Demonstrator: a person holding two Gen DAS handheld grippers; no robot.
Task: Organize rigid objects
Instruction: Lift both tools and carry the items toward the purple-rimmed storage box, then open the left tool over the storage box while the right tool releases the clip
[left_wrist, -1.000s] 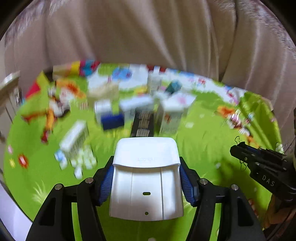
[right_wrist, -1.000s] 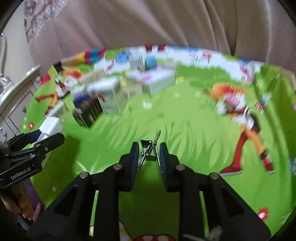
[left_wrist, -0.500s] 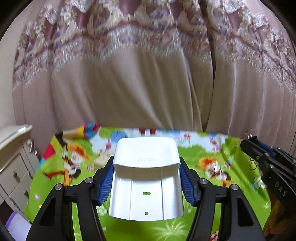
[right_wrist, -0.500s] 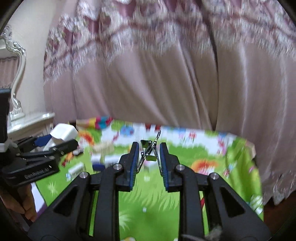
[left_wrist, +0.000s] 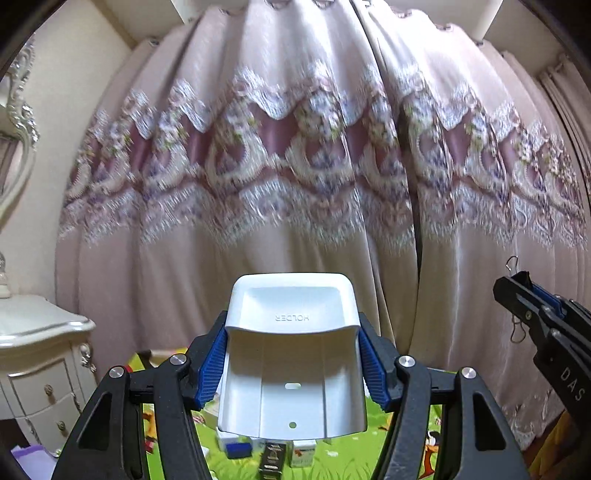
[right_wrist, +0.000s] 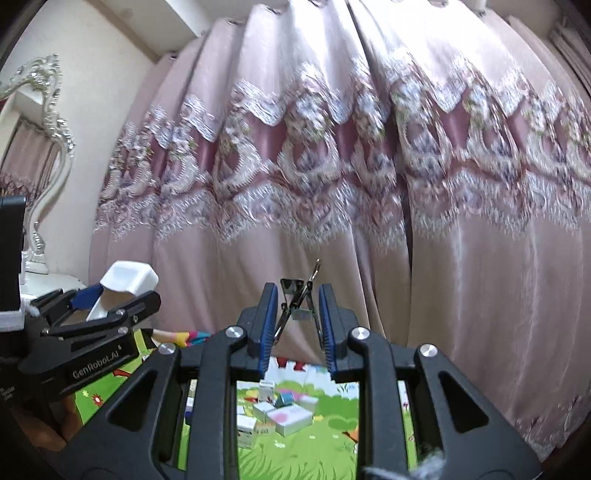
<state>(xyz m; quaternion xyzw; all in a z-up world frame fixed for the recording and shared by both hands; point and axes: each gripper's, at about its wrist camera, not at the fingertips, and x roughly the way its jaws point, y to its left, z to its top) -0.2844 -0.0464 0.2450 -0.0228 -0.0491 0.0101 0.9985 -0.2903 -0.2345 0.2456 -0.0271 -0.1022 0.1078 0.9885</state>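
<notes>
Curtain (left_wrist: 295, 184) fills the space ahead of both sets of fingers; mat (right_wrist: 317, 435) with the boxes (right_wrist: 280, 413) sits low, below and beyond the tips. So I read this as mid-carry, both loads lifted clear of the pile.

Left gripper (left_wrist: 293, 354): clamped on the white holder (left_wrist: 291, 362), blue pads pressing its two side walls, open face toward me.

Right gripper (right_wrist: 297, 314): nearly closed, pinching a binder clip (right_wrist: 297, 299); wire handles stick out past the tips.

Next, my guess: tip both back down toward the mat, pick a spot, seat the holder first. The clip is small and could twist in the pads.
</notes>
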